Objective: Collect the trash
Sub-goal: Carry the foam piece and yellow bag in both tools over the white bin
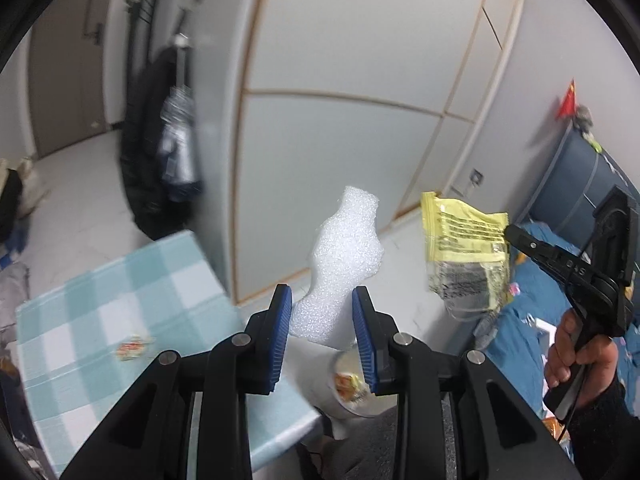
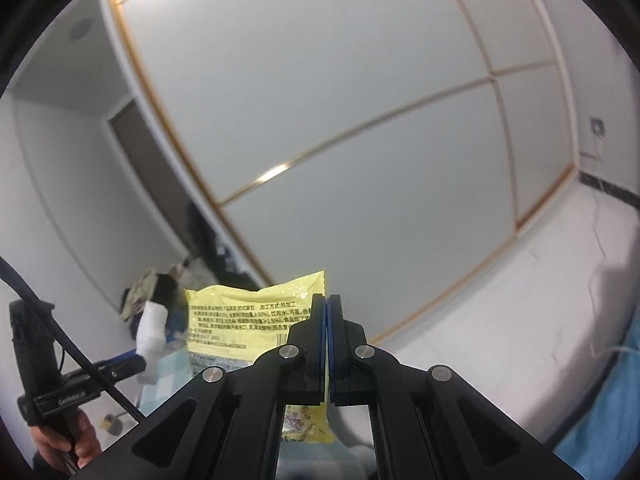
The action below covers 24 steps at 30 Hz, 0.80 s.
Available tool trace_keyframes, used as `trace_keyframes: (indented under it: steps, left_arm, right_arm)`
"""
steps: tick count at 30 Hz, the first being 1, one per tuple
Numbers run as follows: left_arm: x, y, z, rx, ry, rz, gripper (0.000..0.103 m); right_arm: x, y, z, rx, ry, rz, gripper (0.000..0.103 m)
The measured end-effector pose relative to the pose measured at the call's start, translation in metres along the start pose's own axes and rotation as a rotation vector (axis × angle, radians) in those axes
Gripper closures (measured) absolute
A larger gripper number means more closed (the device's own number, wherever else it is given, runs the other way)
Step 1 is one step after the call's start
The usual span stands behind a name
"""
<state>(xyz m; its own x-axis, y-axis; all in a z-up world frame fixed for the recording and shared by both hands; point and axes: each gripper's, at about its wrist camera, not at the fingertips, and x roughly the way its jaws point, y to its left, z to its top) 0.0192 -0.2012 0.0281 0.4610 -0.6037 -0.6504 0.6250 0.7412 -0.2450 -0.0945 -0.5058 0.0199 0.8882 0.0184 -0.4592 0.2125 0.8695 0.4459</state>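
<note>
My left gripper [image 1: 322, 300] holds a white foam piece [image 1: 344, 256] between its blue pads, in the air above the table's edge; the same foam shows in the right wrist view [image 2: 152, 332]. My right gripper [image 2: 327, 300] is shut on a yellow snack wrapper [image 2: 244, 320], also raised; the wrapper shows in the left wrist view [image 1: 464, 240] at the right gripper's tips [image 1: 510, 234]. A small orange wrapper [image 1: 132, 348] lies on the checkered table [image 1: 120, 280]. A white bin [image 1: 352, 388] with wrappers inside stands below the left gripper.
White wardrobe doors [image 1: 340, 120] stand ahead. Dark coats [image 1: 160, 152] hang at the left. A blue bed [image 1: 532, 320] and a blue cabinet [image 1: 580, 184] are at the right. Clutter lies at the far left floor [image 1: 16, 200].
</note>
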Motion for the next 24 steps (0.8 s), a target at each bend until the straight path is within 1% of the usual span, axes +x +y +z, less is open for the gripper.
trace_keyframes:
  steps: [4,6,7,8,11,13,18,21,24]
  left_arm:
    - [0.035,-0.017,-0.003,0.020,0.074,-0.030,0.077]
    - [0.058,-0.024,-0.006,0.033,0.128,-0.048,0.077]
    - [0.068,-0.027,-0.008,0.038,0.148,-0.053,0.077]
    - [0.076,-0.030,-0.009,0.044,0.171,-0.062,0.077]
    - [0.100,-0.035,-0.015,0.041,0.248,-0.103,0.077]
    - [0.119,-0.036,-0.021,0.031,0.300,-0.115,0.077]
    - [0.152,-0.043,-0.037,0.017,0.406,-0.151,0.077]
    - [0.166,-0.045,-0.040,0.005,0.453,-0.161,0.077]
    - [0.180,-0.048,-0.043,0.001,0.505,-0.167,0.077]
  right_arm:
    - [0.015,-0.038,-0.011,0.041,0.040,-0.066,0.103]
    - [0.025,-0.054,-0.017,0.058,0.070,-0.102,0.103]
    - [0.022,-0.065,-0.021,0.066,0.081,-0.117,0.103]
    - [0.027,-0.075,-0.026,0.076,0.095,-0.137,0.103]
    - [0.044,-0.094,-0.040,0.096,0.141,-0.160,0.103]
    - [0.052,-0.109,-0.054,0.101,0.176,-0.193,0.103]
    - [0.082,-0.142,-0.090,0.156,0.283,-0.249,0.103]
    - [0.097,-0.158,-0.114,0.185,0.345,-0.281,0.102]
    - [0.112,-0.167,-0.130,0.204,0.395,-0.310,0.102]
